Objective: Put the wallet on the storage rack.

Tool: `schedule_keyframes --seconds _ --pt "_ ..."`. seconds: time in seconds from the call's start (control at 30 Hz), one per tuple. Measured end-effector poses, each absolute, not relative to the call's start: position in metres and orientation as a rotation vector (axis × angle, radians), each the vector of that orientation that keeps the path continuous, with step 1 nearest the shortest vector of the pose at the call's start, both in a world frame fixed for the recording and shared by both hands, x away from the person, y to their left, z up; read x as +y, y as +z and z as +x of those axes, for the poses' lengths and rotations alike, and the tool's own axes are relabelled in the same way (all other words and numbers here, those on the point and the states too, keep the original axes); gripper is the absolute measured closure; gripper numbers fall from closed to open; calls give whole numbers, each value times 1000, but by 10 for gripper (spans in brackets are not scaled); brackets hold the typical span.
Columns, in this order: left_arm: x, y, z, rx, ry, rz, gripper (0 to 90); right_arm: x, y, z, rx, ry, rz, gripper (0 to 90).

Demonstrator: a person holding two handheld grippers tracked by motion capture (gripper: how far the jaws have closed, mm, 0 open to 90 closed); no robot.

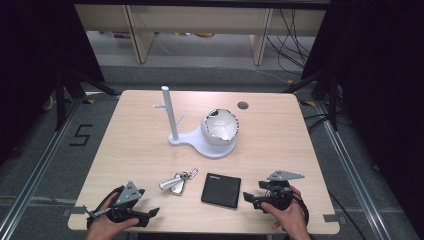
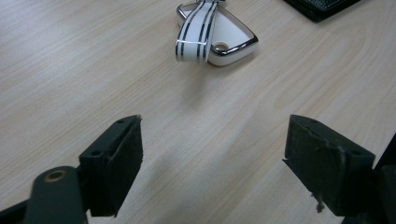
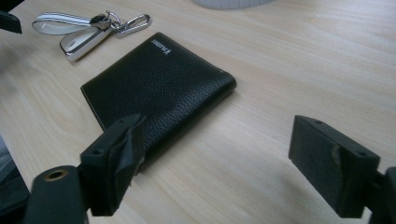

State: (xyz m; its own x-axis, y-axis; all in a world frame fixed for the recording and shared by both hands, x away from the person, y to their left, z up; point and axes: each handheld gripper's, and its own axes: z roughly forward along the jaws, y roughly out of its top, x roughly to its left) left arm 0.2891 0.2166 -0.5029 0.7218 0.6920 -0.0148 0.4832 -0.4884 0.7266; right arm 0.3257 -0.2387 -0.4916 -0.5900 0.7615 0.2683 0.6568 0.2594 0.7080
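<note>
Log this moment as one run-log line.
left gripper: open, empty, near keyring | right gripper: open, empty, beside black wallet | both things flat on table, untouched | white stand behind

A light wooden table point(image 1: 125, 150) with rounded corners and a small round hole point(image 1: 243, 105) near its far edge stands on a grey carpeted floor point(image 1: 45, 150), where black tape marks a figure five point(image 1: 81, 134) on the left and metal rails point(image 1: 30, 175) run along both sides. Dark curtains point(image 1: 35, 60) hang at the left and right, with black stand legs point(image 1: 65, 90) at their feet. Beyond the table, pale wooden furniture legs point(image 1: 140, 35) rise from the floor, black cables point(image 1: 292, 37) trail down at the right, and the light is even and soft.
</note>
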Motion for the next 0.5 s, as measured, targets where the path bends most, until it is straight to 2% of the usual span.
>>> schedule_keyframes --seconds 0.3,0.5 --pt "213 -504 289 878 360 2187 225 -240 -493 327 2392 1313 1411 217" --pt "212 -501 292 900 344 2188 305 -241 -492 327 2371 1338 1403 217"
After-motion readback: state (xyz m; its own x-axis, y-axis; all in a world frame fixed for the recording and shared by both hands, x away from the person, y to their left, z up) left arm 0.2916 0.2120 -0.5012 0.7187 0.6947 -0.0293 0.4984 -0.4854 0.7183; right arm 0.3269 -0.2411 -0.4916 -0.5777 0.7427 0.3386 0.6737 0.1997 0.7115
